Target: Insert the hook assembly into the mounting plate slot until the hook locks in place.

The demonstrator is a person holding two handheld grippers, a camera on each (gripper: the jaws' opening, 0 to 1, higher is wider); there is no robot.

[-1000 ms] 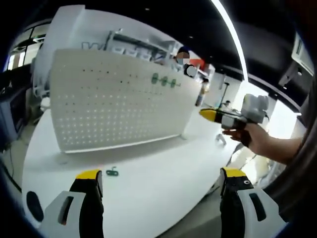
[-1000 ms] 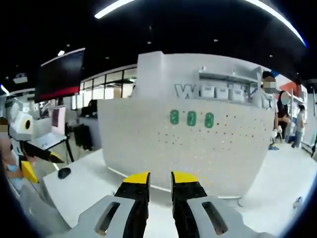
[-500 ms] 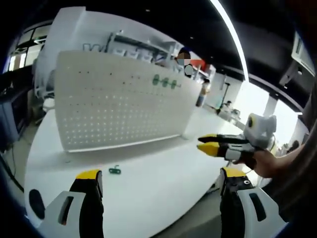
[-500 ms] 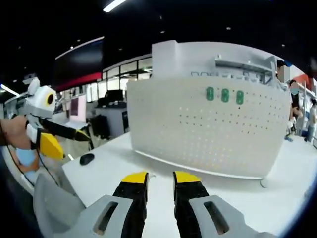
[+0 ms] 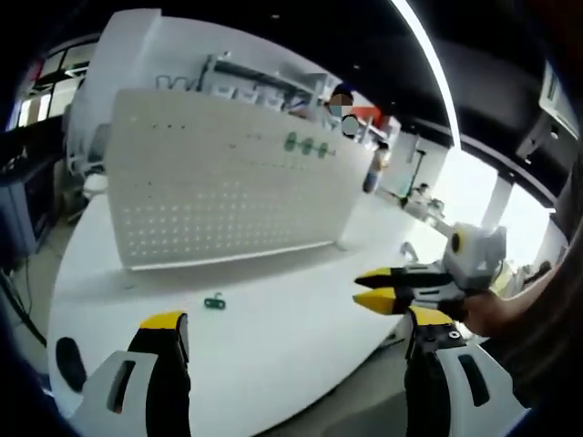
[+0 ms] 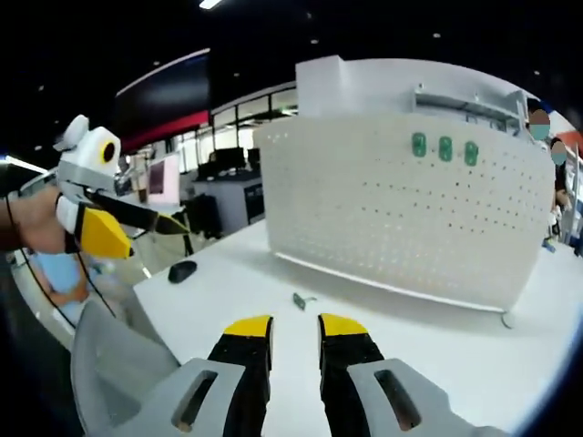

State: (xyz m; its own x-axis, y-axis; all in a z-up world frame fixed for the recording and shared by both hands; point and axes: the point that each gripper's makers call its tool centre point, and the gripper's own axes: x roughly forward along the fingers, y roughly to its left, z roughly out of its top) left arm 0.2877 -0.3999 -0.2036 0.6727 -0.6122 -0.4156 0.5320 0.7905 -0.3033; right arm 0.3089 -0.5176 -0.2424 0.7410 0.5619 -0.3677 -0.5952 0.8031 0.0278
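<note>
A white pegboard plate (image 5: pixel 228 182) (image 6: pixel 401 218) stands upright on the white table (image 5: pixel 301 346), with three green hooks (image 5: pixel 307 146) (image 6: pixel 444 147) mounted near its top. One loose green hook (image 5: pixel 215 301) (image 6: pixel 299 300) lies on the table in front of the board. My left gripper (image 5: pixel 296 320) is wide open and holds nothing, well short of the loose hook. In the left gripper view, my right gripper (image 5: pixel 375 289) comes in from the right above the table's edge. Its jaws stand a narrow gap apart (image 6: pixel 294 326), with nothing between them. A hand holds the left gripper (image 6: pixel 153 238) at the left of the right gripper view.
A black mouse (image 5: pixel 68 350) (image 6: pixel 182 270) lies near the table's left end. The pegboard rests on a small foot (image 6: pixel 507 320) at its right end. People stand behind the board (image 5: pixel 342 100). Desks and monitors (image 6: pixel 209 173) sit beyond the table.
The right gripper has come down from beside the board to just above the table edge. The right gripper view has pulled back and turned, bringing the loose hook into sight. Neither gripper's gap has changed.
</note>
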